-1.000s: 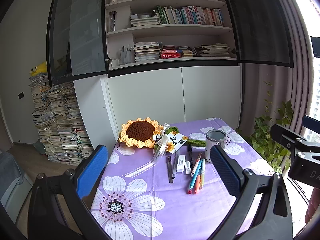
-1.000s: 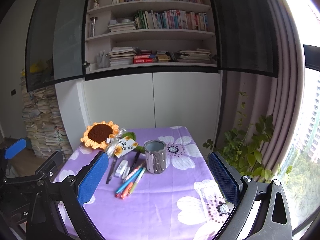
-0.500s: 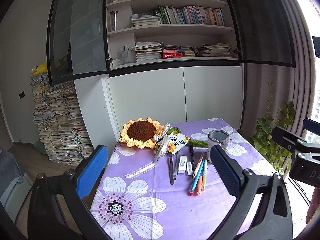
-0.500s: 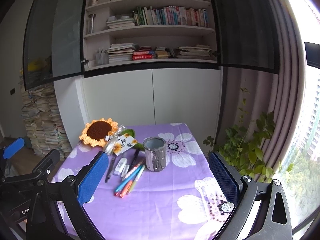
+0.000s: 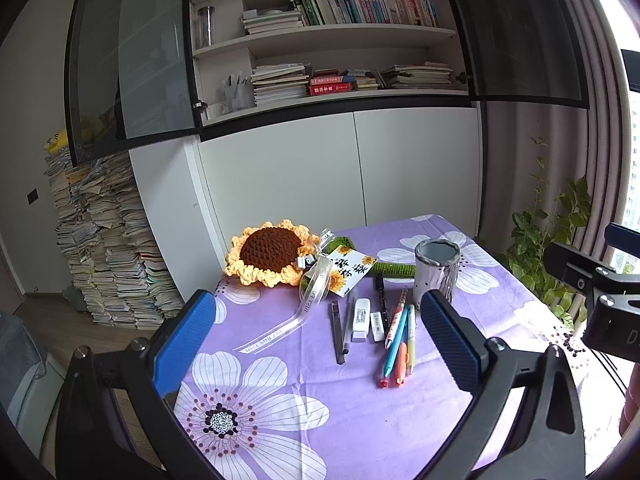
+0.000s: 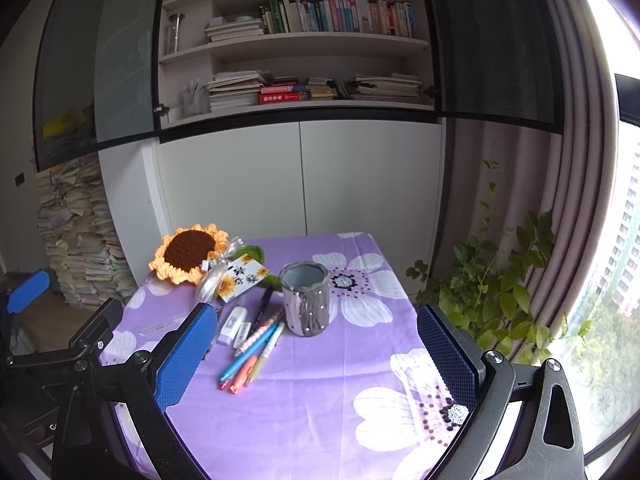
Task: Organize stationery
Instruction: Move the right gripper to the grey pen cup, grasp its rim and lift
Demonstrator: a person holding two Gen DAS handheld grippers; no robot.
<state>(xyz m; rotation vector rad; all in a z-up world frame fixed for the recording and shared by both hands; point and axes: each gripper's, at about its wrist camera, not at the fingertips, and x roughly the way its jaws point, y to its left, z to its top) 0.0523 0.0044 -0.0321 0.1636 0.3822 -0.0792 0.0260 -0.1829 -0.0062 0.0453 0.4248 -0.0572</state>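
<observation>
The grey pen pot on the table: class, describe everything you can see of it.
The pot is a grey cylinder with a wavy rim, rough vertical streaks and small pale dots, like hand-made clay. It stands upright and open-topped on the purple flowered tablecloth, with nothing visible inside. The pens lie just beside it; contact is unclear. Neither gripper touches it.

Pens (image 5: 396,340) flat beside upright cup (image 5: 436,270)

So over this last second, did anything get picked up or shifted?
Nothing was grasped. Both views drifted slightly, so both open, empty grippers, left gripper and right gripper, moved a little. The pens, erasers and pen holder lie unmoved on the tablecloth.
</observation>
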